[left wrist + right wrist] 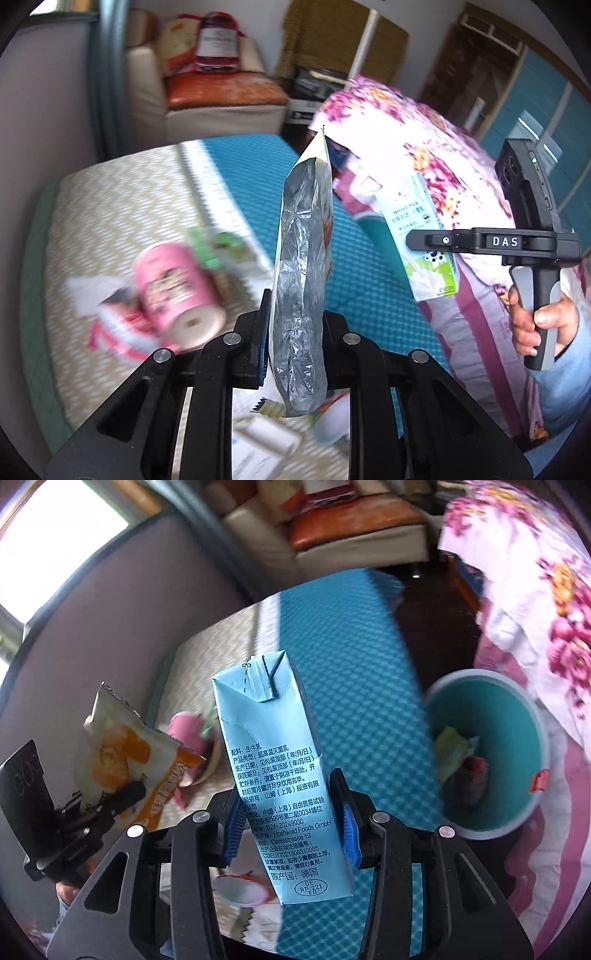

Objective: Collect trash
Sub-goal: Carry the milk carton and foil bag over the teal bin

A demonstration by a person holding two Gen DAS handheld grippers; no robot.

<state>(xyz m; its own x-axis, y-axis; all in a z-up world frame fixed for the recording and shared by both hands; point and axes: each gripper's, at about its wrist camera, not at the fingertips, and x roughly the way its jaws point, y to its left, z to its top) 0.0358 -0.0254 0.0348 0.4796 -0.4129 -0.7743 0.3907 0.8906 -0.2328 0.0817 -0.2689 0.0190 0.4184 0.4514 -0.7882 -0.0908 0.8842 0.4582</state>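
My left gripper (295, 310) is shut on an empty snack bag (301, 258), seen edge-on with its silver lining showing. In the right wrist view the same bag (125, 760) shows an orange print, with the left gripper (122, 794) at the far left. My right gripper (288, 797) is shut on a light blue milk carton (284, 775), held upright between the blue pads (349, 827). The left wrist view shows that carton (421, 229) at the right, with the right gripper (436, 240) and a hand (543, 321) on its handle. A teal bin (517, 709) holding some trash stands to the right.
A pink can (177, 291) and crumpled wrappers (110, 325) lie on the cream and blue bed mat (122, 206). A floral quilt (424, 125) is heaped at the right beside the bin. White scraps (266, 443) lie below the left gripper. An armchair (221, 99) stands at the back.
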